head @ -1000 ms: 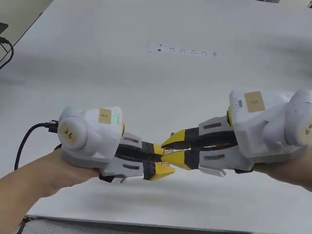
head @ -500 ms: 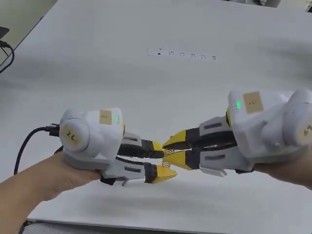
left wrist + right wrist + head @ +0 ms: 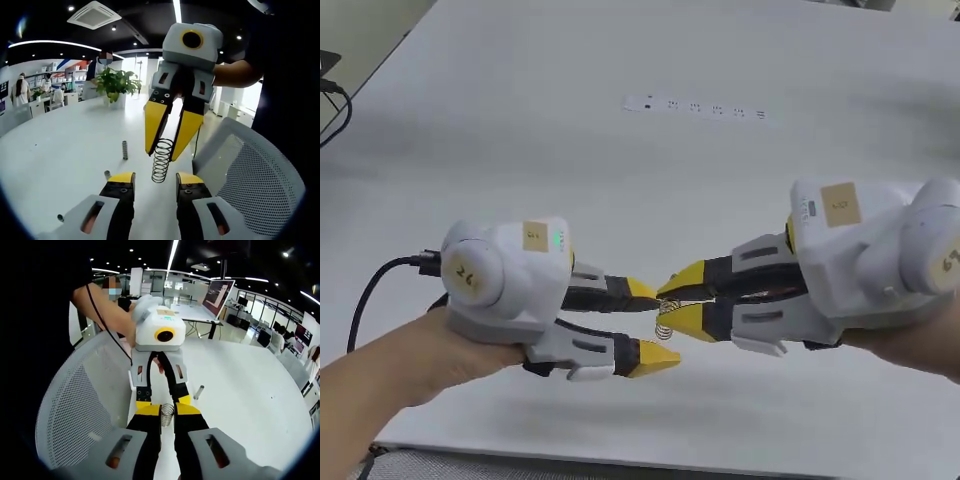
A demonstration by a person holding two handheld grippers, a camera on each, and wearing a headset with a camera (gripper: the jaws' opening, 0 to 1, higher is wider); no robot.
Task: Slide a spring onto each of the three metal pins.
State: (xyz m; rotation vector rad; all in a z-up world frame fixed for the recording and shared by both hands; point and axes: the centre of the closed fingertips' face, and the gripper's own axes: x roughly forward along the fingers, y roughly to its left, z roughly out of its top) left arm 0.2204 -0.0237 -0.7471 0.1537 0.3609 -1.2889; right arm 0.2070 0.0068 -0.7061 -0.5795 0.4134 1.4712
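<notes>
Between the jaws of the right gripper (image 3: 168,410) the spring (image 3: 161,161) sits clamped; the left gripper (image 3: 156,178) gapes.

In the head view, the left tool (image 3: 655,323) sits at lower left and the right tool (image 3: 670,305) at lower right, tips facing at centre over the counter (image 3: 520,150). The spring (image 3: 664,325) sits between the right tool's jaws. A power strip (image 3: 692,105) lies at upper centre, behind the 2 tools.
</notes>
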